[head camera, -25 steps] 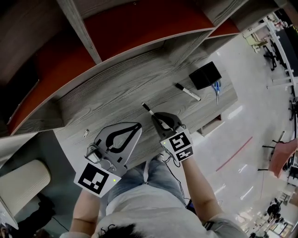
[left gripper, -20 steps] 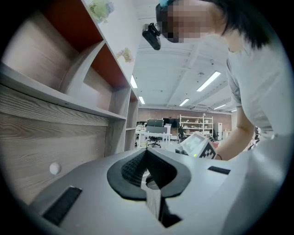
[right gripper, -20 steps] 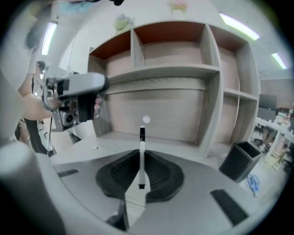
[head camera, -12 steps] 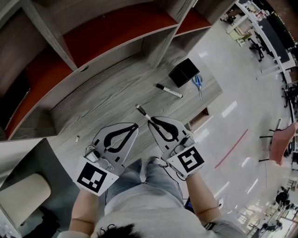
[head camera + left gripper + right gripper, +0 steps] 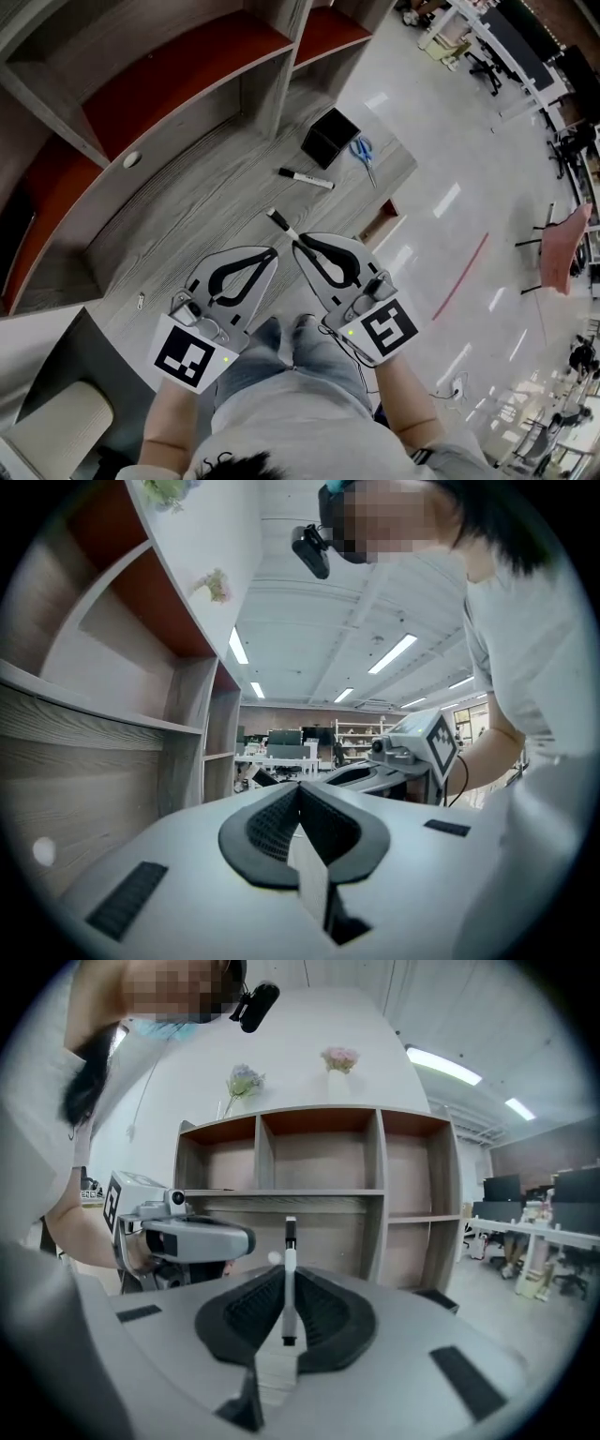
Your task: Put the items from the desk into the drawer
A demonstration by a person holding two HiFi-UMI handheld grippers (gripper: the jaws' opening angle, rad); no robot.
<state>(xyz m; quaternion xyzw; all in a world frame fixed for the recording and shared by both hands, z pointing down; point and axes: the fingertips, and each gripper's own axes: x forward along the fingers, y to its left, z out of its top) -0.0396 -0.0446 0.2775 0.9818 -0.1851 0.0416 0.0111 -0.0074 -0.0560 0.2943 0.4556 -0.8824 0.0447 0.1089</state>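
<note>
My right gripper (image 5: 298, 247) is shut on a white marker with a black cap (image 5: 280, 225), which sticks out past the jaw tips over the desk's front part. The same marker (image 5: 289, 1274) stands upright between the jaws in the right gripper view. My left gripper (image 5: 270, 253) is shut with nothing in it, held beside the right one over the desk edge; its jaws (image 5: 298, 794) meet at the tips. A second marker (image 5: 306, 178), a black box (image 5: 329, 137) and blue scissors (image 5: 364, 156) lie at the desk's right end. The drawer (image 5: 380, 221) is slightly open under the desk.
The grey wooden desk (image 5: 178, 234) carries a shelf unit with red back panels (image 5: 178, 80) along its far side. A small clip (image 5: 140, 301) lies at the left. A pale chair cushion (image 5: 52, 427) is at lower left. Glossy floor lies to the right.
The head view has swung left, so the desk things have shifted up and left in the picture. Both grippers stay shut and side by side, the marker still in the right one.
</note>
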